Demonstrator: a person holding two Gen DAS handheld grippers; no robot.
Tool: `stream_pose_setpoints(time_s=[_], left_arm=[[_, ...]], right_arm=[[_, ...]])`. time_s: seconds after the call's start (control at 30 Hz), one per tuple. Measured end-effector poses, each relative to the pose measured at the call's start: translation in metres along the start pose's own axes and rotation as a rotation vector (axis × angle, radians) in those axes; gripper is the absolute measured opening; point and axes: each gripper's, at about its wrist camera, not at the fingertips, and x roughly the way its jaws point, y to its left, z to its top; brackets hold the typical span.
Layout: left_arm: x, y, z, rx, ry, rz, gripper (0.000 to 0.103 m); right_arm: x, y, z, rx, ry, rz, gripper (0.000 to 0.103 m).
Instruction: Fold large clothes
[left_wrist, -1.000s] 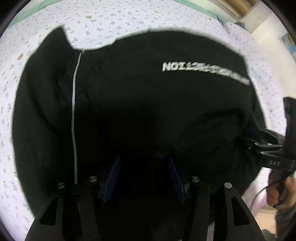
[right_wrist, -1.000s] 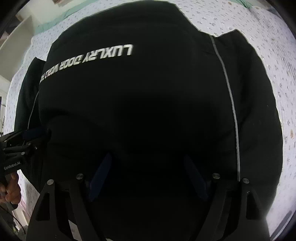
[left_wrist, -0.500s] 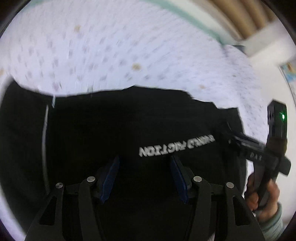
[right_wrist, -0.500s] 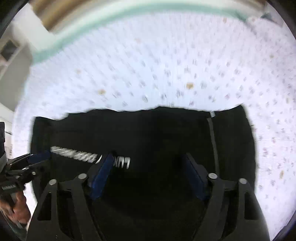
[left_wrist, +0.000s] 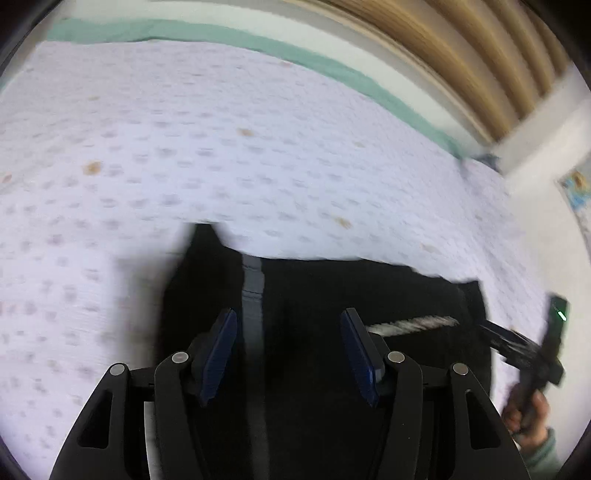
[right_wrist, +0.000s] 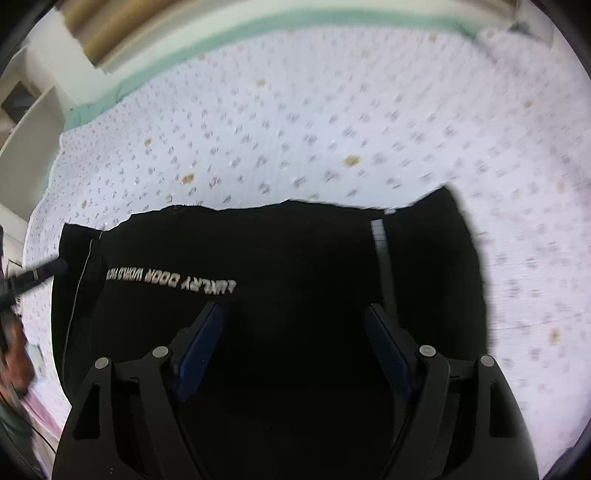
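A black garment (left_wrist: 332, 288) (right_wrist: 295, 251) lies flat on the bed, with white lettering (right_wrist: 170, 280) (left_wrist: 410, 323) across it and a thin pale stripe (left_wrist: 253, 288) (right_wrist: 380, 240) down each side. My left gripper (left_wrist: 288, 317) hovers over its left part, open, with nothing pinched between the blue pads. My right gripper (right_wrist: 293, 308) hangs over the right part, its jaws wide and still opening, only cloth below them. Each gripper shows at the edge of the other's view: the right one (left_wrist: 484, 326) held by a hand (left_wrist: 528, 417), the left one (right_wrist: 61, 265).
The bed sheet (left_wrist: 258, 147) (right_wrist: 332, 110) is white with small purple and tan prints and stretches far beyond the garment. A green border (left_wrist: 332, 70) runs along its far side, below a blurred wooden surface (left_wrist: 443, 48). Pale shelving (right_wrist: 29, 110) stands at the left.
Both grippers have risen and pulled back from the garment, which filled both views and now covers only their lower halves. More sheet and the far edge show. Both pairs of jaws stay apart.
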Motion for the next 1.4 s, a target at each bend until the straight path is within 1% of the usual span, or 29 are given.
stream_pose_setpoints(time_s=[0.07,0.1,0.13,0.17,0.2,0.27,0.33,0.37,0.4,0.47,0.53,0.6,0.63,0.7,0.73,0.8,0.83,0.87,0.9,0.93,0.97,1.0,1.03,1.13,1.17,1.2,1.3,1.33,1.4], left_arm=[[0.018,0.022,0.001,-0.059,0.046,0.018,0.06],[0.041,0.034,0.0,-0.092,0.115,0.039,0.06],[0.061,0.041,-0.001,-0.125,0.186,0.058,0.06],[0.079,0.047,-0.006,-0.153,0.239,0.065,0.06],[0.083,0.048,-0.007,-0.156,0.224,0.072,0.06],[0.076,0.039,-0.007,-0.125,0.196,0.103,0.06],[0.06,0.03,-0.007,-0.088,0.162,0.103,0.06],[0.047,0.026,-0.01,-0.07,0.148,0.104,0.06],[0.037,0.023,-0.013,-0.059,0.134,0.107,0.06],[0.004,0.008,-0.021,-0.012,0.08,0.113,0.06],[-0.024,-0.006,-0.035,0.037,0.057,0.088,0.06],[-0.039,-0.018,-0.05,0.061,0.083,0.014,0.061],[-0.041,-0.026,-0.062,0.074,0.114,-0.046,0.061],[-0.034,-0.037,-0.078,0.105,0.168,-0.091,0.061],[-0.022,-0.043,-0.091,0.125,0.203,-0.081,0.061],[0.012,-0.047,-0.115,0.139,0.295,-0.001,0.06],[0.027,-0.048,-0.123,0.146,0.329,0.053,0.06],[0.027,-0.053,-0.123,0.155,0.323,0.083,0.061],[0.017,-0.057,-0.12,0.168,0.302,0.084,0.061],[0.008,-0.06,-0.117,0.18,0.277,0.074,0.061],[-0.007,-0.062,-0.113,0.198,0.237,0.057,0.061],[-0.021,-0.062,-0.109,0.208,0.201,0.05,0.061],[-0.032,-0.059,-0.106,0.208,0.176,0.048,0.061],[-0.068,-0.036,-0.093,0.154,0.1,0.032,0.061],[-0.074,-0.025,-0.087,0.123,0.087,0.028,0.066],[-0.078,-0.013,-0.082,0.086,0.084,0.024,0.071],[-0.077,0.008,-0.077,0.016,0.085,0.019,0.071],[-0.073,0.019,-0.077,-0.017,0.098,0.003,0.071],[-0.062,0.034,-0.082,-0.073,0.13,-0.026,0.072]], right_arm=[[0.004,-0.017,0.0,0.037,0.01,-0.043,0.082],[0.016,-0.031,0.002,0.097,0.04,-0.022,0.082],[0.03,-0.037,0.003,0.133,0.07,0.01,0.082],[0.047,-0.045,0.002,0.167,0.126,0.04,0.081],[0.068,-0.054,0.0,0.21,0.186,0.082,0.082],[0.073,-0.058,0.002,0.24,0.186,0.086,0.083],[0.065,-0.053,0.008,0.22,0.203,0.051,0.083],[0.053,-0.048,0.008,0.191,0.201,0.026,0.083],[0.047,-0.041,0.009,0.17,0.196,0.02,0.082],[0.013,-0.023,0.001,0.08,0.155,0.034,0.082],[-0.018,-0.003,-0.014,-0.026,0.114,0.029,0.082],[-0.034,0.013,-0.031,-0.096,0.095,0.022,0.082],[-0.038,0.022,-0.044,-0.117,0.104,0.03,0.082],[-0.032,0.033,-0.061,-0.135,0.139,0.048,0.082],[-0.022,0.039,-0.073,-0.156,0.175,0.039,0.082],[0.003,0.044,-0.088,-0.156,0.243,-0.017,0.083],[0.008,0.042,-0.089,-0.13,0.256,-0.018,0.085],[0.007,0.04,-0.087,-0.113,0.261,-0.013,0.085],[0.001,0.037,-0.084,-0.094,0.265,-0.005,0.085],[-0.01,0.034,-0.081,-0.084,0.251,-0.011,0.085],[-0.024,0.031,-0.079,-0.09,0.218,-0.026,0.085],[-0.043,0.025,-0.078,-0.105,0.164,-0.05,0.085],[-0.058,0.019,-0.078,-0.108,0.126,-0.072,0.085],[-0.092,-0.009,-0.08,-0.065,0.047,-0.105,0.088],[-0.101,-0.023,-0.079,-0.035,0.022,-0.108,0.089],[-0.107,-0.034,-0.079,-0.011,0.009,-0.114,0.091],[-0.106,-0.079,-0.067,0.053,-0.004,-0.142,0.092],[-0.101,-0.081,-0.063,0.074,-0.006,-0.127,0.092],[-0.1,-0.097,-0.061,0.12,-0.01,-0.064,0.092]])
